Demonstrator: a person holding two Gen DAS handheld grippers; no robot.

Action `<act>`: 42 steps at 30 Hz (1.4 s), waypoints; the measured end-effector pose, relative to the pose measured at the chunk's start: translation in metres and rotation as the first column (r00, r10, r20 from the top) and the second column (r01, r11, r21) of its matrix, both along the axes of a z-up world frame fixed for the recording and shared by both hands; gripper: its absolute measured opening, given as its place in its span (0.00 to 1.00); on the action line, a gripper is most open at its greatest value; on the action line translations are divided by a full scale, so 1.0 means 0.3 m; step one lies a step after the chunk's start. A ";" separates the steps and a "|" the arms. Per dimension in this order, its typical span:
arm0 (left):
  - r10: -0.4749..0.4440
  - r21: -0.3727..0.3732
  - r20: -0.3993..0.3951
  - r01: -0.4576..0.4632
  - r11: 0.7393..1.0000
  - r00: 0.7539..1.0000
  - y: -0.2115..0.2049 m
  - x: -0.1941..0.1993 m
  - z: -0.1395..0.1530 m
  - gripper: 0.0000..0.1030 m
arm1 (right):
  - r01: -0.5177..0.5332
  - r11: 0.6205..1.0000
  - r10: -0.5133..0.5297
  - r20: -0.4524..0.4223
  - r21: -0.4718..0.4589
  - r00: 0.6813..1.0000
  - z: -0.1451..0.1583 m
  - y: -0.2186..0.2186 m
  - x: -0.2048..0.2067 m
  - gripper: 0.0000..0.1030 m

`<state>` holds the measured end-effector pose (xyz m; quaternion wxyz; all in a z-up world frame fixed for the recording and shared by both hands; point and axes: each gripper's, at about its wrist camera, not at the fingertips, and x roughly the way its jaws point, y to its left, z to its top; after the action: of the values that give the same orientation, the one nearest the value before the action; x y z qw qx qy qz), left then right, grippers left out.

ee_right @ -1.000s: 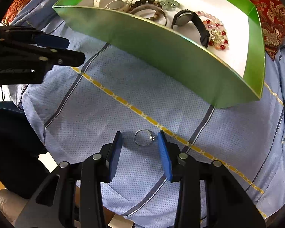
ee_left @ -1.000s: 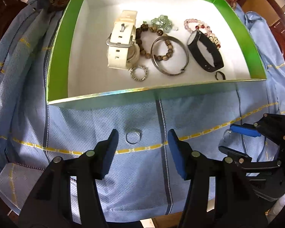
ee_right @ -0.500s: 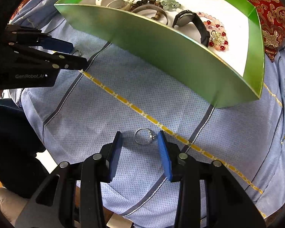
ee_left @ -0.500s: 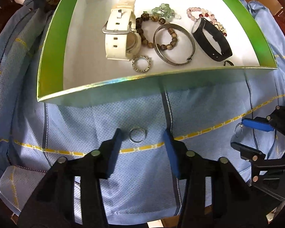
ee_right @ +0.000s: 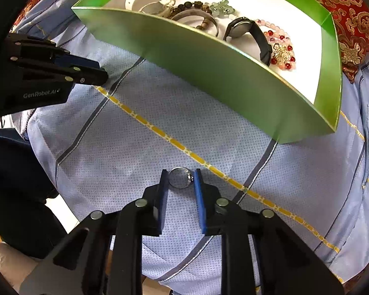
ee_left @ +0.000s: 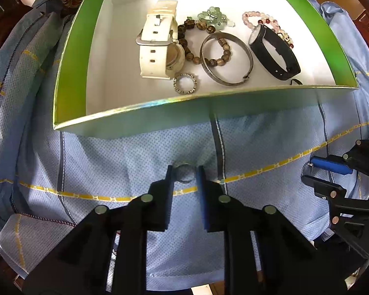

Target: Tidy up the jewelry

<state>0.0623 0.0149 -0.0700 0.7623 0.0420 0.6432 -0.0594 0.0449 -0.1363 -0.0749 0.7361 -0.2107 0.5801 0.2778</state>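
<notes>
A plain silver ring (ee_left: 184,172) lies on the blue cloth, and my left gripper (ee_left: 184,172) has closed on it, pads touching both sides. A second silver ring with a small stone (ee_right: 180,177) sits between the pads of my right gripper (ee_right: 180,175), which has closed on it too. The right gripper also shows at the right of the left wrist view (ee_left: 315,172), and the left gripper at the left of the right wrist view (ee_right: 96,75). A green box (ee_left: 69,73) with a white floor lies beyond, holding watches, bracelets and a ring.
In the box lie a white watch (ee_left: 157,46), a metal bangle (ee_left: 226,59), a black watch (ee_left: 275,54), bead bracelets and a sparkly ring (ee_left: 185,83). The blue checked cloth (ee_left: 110,162) has folds at its edges. A red patterned cushion (ee_right: 351,19) lies behind the box.
Both grippers have narrowed from open onto their rings. The left gripper moved forward toward the box while closing; the right stayed in place.
</notes>
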 end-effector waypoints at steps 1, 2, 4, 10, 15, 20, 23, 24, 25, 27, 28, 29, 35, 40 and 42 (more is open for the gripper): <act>0.002 0.001 0.002 -0.002 1.000 1.000 0.007 0.001 0.002 0.17 | 0.003 1.000 -0.003 0.003 0.010 1.000 0.006 -0.001 0.003 0.20; 0.006 -0.001 0.005 -0.006 1.000 1.000 0.016 0.003 0.006 0.17 | 0.003 1.000 -0.003 0.006 0.017 1.000 0.011 -0.002 0.006 0.20; 0.009 -0.013 0.012 -0.009 1.000 1.000 0.023 0.000 0.021 0.17 | 0.016 0.999 -0.017 0.013 0.040 1.000 0.027 -0.008 0.015 0.20; 0.006 -0.032 0.027 -0.005 0.999 1.000 0.030 -0.012 0.048 0.17 | 0.068 0.992 -0.070 0.015 0.102 0.997 0.065 -0.037 0.051 0.20; 0.004 -0.035 0.025 -0.003 0.999 1.000 0.065 -0.028 0.046 0.17 | 0.091 0.992 -0.092 0.007 0.091 0.996 0.062 -0.054 0.082 0.20; 0.004 -0.031 0.029 -0.003 1.000 1.000 0.057 -0.018 0.061 0.17 | 0.102 0.991 -0.103 0.006 0.086 0.995 0.058 -0.067 0.091 0.20; 0.001 -0.027 0.031 -0.001 1.000 1.000 0.043 -0.019 0.064 0.17 | 0.101 0.992 -0.102 0.010 0.082 0.995 0.056 -0.067 0.087 0.20; -0.001 -0.026 0.032 0.002 1.000 0.999 0.040 -0.019 0.066 0.17 | 0.099 0.992 -0.101 0.010 0.081 0.995 0.055 -0.067 0.087 0.20; -0.001 -0.024 0.034 0.002 1.000 0.999 0.034 -0.019 0.065 0.17 | 0.098 0.992 -0.100 0.012 0.080 0.995 0.055 -0.067 0.087 0.20; -0.005 -0.020 0.039 0.006 1.000 0.999 0.031 -0.020 0.067 0.17 | 0.101 0.992 -0.102 0.014 0.076 0.995 0.051 -0.059 0.079 0.20; -0.005 -0.019 0.042 0.006 1.000 0.999 0.027 -0.021 0.069 0.17 | 0.101 0.992 -0.103 0.015 0.075 0.995 0.051 -0.056 0.077 0.20; -0.006 -0.015 0.047 0.007 1.000 0.999 0.025 -0.023 0.073 0.17 | 0.102 0.992 -0.103 0.016 0.075 0.995 0.050 -0.052 0.073 0.20; -0.031 0.030 0.098 0.028 0.999 0.995 -0.007 -0.041 0.105 0.17 | 0.089 0.993 -0.091 0.033 0.074 0.995 0.058 -0.041 0.061 0.20; -0.058 0.040 0.130 0.053 0.998 0.990 -0.035 -0.059 0.137 0.17 | 0.072 0.994 -0.076 0.047 0.086 0.996 0.074 -0.037 0.044 0.20; -0.064 0.045 0.131 0.059 0.997 0.989 -0.044 -0.059 0.150 0.17 | 0.070 0.994 -0.074 0.047 0.082 0.996 0.076 -0.041 0.041 0.20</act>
<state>0.0446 0.0017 -0.0251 0.8001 0.0813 0.5906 -0.0666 0.0573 -0.1485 -0.0522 0.7680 -0.1667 0.5570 0.2687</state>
